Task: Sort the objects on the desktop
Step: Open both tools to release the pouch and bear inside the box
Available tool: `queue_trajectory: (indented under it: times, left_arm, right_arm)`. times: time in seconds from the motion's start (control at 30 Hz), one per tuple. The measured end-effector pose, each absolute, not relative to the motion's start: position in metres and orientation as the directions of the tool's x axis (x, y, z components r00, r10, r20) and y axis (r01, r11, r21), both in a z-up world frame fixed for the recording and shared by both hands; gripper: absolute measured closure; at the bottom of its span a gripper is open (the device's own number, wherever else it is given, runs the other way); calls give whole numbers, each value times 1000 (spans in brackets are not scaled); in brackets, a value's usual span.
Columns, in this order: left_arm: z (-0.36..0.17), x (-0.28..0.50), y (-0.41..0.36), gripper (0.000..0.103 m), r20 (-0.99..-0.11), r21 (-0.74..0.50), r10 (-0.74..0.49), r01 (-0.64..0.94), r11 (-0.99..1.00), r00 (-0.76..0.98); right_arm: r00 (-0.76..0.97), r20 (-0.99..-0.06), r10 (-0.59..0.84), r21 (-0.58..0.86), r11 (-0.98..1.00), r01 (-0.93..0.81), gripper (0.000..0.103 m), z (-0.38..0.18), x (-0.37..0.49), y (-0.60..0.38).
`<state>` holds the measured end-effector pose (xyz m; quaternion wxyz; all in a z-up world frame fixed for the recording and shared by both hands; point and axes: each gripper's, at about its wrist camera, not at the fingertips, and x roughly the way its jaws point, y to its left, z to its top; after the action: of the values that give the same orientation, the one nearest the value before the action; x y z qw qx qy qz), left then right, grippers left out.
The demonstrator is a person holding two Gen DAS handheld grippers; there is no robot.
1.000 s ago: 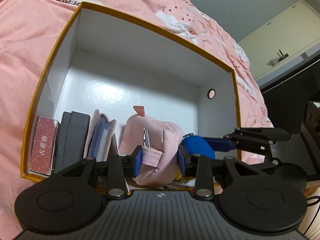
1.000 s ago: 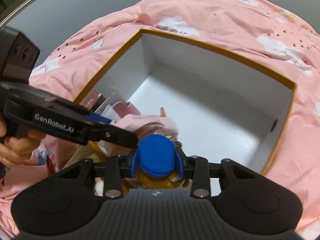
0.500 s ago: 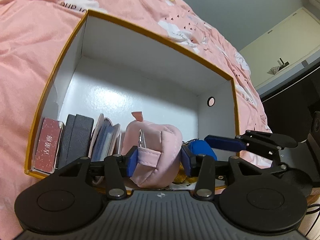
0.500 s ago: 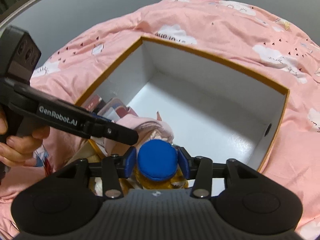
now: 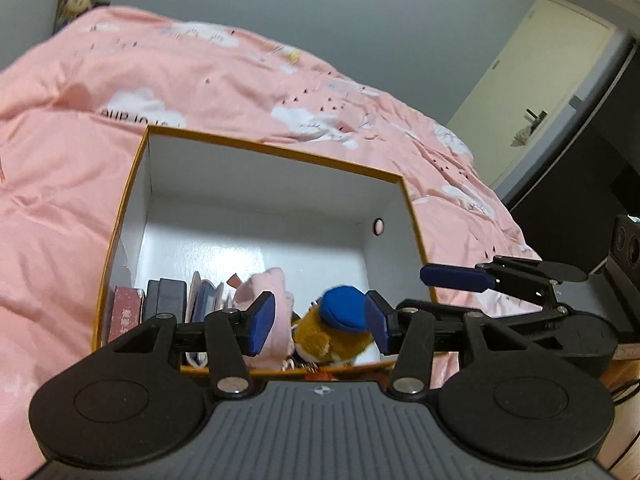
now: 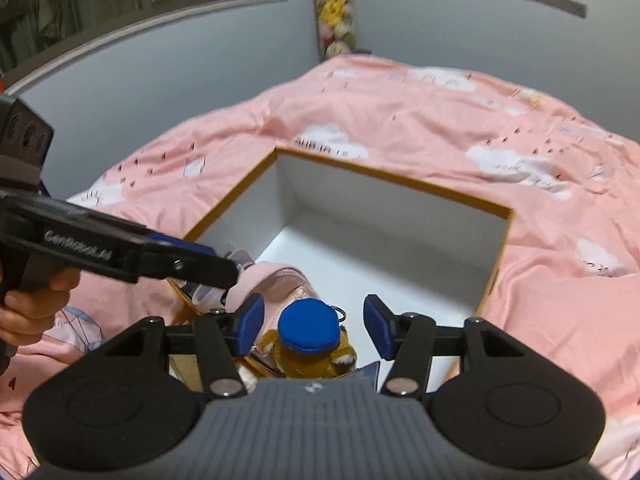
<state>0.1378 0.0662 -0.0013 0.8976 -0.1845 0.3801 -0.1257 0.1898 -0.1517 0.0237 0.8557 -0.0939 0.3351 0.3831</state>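
An orange-rimmed box [image 5: 276, 151] with white walls lies on the pink bedding. Along its near side stand a red booklet [image 5: 124, 314], a black case [image 5: 166, 294], a card wallet [image 5: 206, 292], a pink pouch [image 5: 272, 284] and a brown plush keychain with a blue cap [image 5: 342, 312]. My left gripper [image 5: 320, 322] hovers above them, its jaws opening, pads clear of the pouch. My right gripper [image 6: 314, 326] is also opening above the plush keychain [image 6: 308, 330], touching nothing. The pink pouch [image 6: 280, 280] lies left of it.
The box [image 6: 400, 184] has bare white floor at its far half. Pink bedding [image 5: 60, 200] surrounds it. The right gripper [image 5: 520, 280] reaches in from the right in the left wrist view. A hand [image 6: 28, 308] holds the left gripper [image 6: 120, 252]. A dark cabinet [image 5: 580, 184] stands right.
Both grippers let go, the left of the pink pouch and the right of the plush keychain. Both opened wider and drew up and back from the box.
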Motion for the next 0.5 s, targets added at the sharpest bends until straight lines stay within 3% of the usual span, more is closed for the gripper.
queue_trajectory:
  times: [0.3,0.5]
  left_arm:
    - [-6,91,48,45,-667,-333,-304,94,938,680]
    - [-26,73,47,45,-723,-315,-278,56,947,632]
  right_arm:
    - [499,-589,636,182,706,-685,56,13,144,-173]
    - [486,-675,556,169,757,-631,55,-21,127,-176]
